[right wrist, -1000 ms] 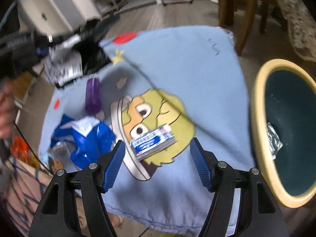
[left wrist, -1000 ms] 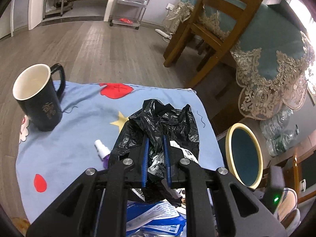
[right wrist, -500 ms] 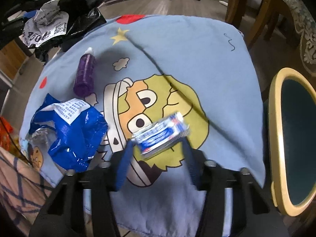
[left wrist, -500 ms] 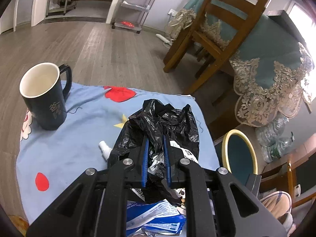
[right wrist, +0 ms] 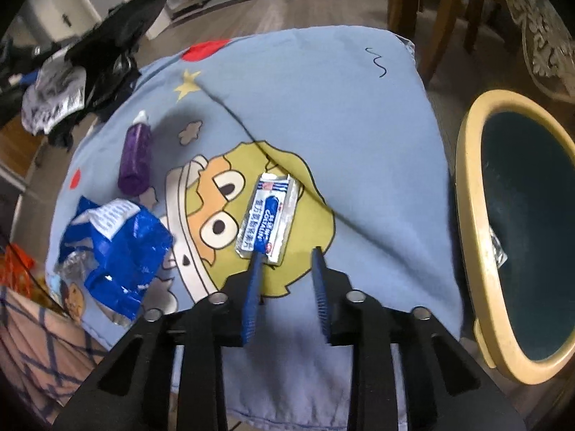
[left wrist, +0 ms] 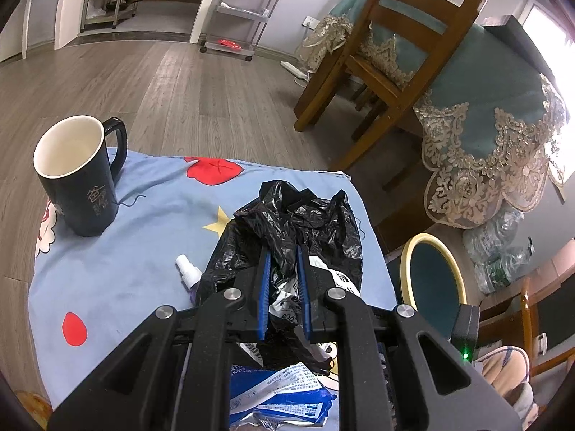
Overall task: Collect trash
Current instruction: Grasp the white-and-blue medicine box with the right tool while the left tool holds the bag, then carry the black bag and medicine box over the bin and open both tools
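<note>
The right claw [right wrist: 285, 255] has just reopened a little; the sachet [right wrist: 267, 222] slipped out onto the bench [right wrist: 323, 107], needing regrasp. The left claw [left wrist: 282, 251] grips the black bag [left wrist: 298, 222].

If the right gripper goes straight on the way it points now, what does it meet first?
Probably the blue-and-white wrapper on the blue cloth: the right gripper points down at it, its left finger already at the wrapper's near edge. Depth is uncertain.
</note>
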Available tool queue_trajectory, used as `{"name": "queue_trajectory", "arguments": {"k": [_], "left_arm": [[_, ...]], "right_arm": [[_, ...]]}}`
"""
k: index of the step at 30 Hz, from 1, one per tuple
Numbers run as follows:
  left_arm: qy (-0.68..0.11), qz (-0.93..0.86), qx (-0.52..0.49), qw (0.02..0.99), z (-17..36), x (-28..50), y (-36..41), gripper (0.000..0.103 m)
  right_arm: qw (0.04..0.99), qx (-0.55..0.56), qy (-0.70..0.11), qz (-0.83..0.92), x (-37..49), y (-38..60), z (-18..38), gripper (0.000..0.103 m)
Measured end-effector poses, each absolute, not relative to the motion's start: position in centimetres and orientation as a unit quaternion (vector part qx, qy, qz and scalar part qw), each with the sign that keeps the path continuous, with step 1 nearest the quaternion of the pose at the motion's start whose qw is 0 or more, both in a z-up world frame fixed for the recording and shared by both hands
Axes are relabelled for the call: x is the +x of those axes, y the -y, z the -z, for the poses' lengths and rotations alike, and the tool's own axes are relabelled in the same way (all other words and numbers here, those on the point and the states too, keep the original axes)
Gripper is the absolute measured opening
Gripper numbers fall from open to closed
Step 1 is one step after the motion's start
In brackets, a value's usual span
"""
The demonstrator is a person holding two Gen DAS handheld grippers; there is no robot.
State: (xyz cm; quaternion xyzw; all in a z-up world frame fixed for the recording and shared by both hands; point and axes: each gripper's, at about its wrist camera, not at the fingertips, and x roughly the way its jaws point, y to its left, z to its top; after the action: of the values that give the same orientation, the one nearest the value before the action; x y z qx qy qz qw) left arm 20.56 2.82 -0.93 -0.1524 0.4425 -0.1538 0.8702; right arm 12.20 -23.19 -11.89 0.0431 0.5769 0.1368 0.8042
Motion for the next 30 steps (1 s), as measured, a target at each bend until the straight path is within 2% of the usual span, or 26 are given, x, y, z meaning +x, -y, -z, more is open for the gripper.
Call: {"name": "queue_trajectory", "arguments": {"k": [3,10,11,12,13,19,30], "left_arm": [[-0.444,0.153,-0.151,0.870,1.0,20.6,-2.8,0.013],[-0.449,0.154,-0.147,0.868,1.3,20.7,-2.4,0.013],[-0.450,0.154,-0.146,0.868,1.4,20.7,-2.3,0.013],[-0.451,0.154,-0.145,0.867,1.5,20.7,-2.2,0.013],[-0.452,0.155,-0.145,0.866,1.6,20.8,-2.1,0.013],[-0.453,0.163,-0.142,0.865,1.6,21.0,-1.2,0.013],[-0.436,0.209,-0.124,0.866,0.7,20.5,2.7,0.013]], "right_arm": [[0.808,0.045,-0.570,-0.144,12.4,22.4,11.4,0.055],[0.813,0.030,-0.567,-0.131,13.7,20.7,12.3,0.058],[0.814,0.026,-0.565,-0.130,13.7,20.5,12.3,0.052],[0.816,0.022,-0.563,-0.131,13.7,20.3,12.3,0.038],[0.817,0.013,-0.561,-0.129,13.7,20.2,12.3,0.035],[0.823,0.030,-0.551,-0.137,13.6,21.3,11.4,0.033],[0.861,0.114,-0.481,-0.117,11.8,27.6,5.3,0.033]]}}
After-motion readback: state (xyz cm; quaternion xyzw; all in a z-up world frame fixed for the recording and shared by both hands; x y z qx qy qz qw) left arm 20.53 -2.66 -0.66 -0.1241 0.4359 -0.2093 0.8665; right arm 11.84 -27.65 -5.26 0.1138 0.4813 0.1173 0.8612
